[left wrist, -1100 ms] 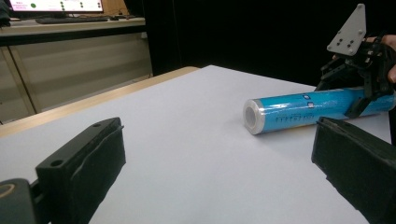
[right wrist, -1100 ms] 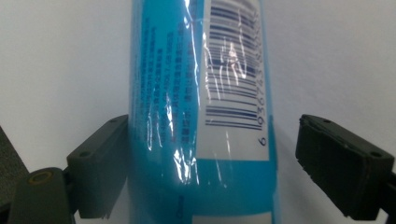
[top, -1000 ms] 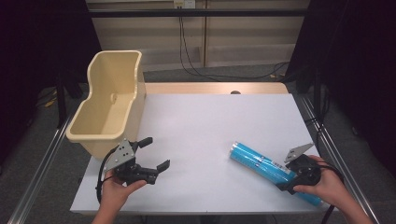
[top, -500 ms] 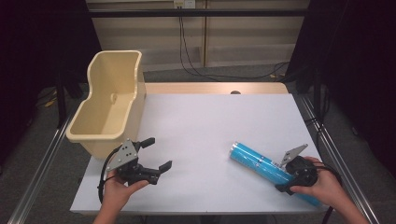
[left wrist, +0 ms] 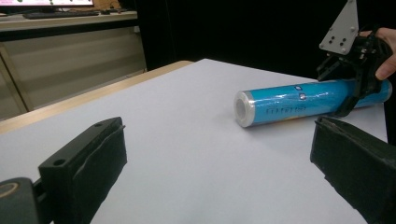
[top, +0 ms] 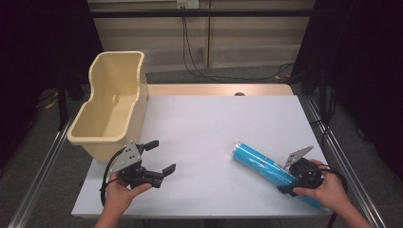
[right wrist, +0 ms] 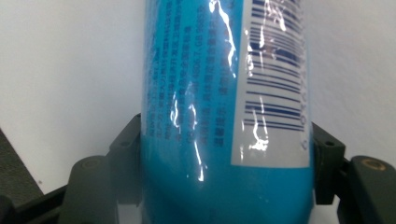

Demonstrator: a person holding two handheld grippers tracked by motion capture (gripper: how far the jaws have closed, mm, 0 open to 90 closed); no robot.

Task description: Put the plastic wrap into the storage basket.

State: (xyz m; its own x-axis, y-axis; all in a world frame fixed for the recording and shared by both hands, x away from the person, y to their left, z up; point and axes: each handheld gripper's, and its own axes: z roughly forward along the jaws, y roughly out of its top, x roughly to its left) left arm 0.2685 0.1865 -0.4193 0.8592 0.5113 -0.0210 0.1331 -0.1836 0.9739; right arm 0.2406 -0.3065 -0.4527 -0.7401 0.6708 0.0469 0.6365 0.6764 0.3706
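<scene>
Your right gripper pinches the near end of the blue shiny-wrapped cylinder lying at the white table's near right. Squeeze squarely before lifting, since the wrap looks slippery. Your left gripper is spread wide, empty, beside the cream plastic bin.

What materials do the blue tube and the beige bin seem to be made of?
The blue tube looks wrapped in glossy plastic film: bright crinkled glare runs across its print and barcode in the right gripper view. Its white-rimmed open end suggests a cardboard or plastic core; I cannot tell which. The beige bin looks like moulded plastic, with smooth rounded walls, one even colour and a soft sheen.
</scene>
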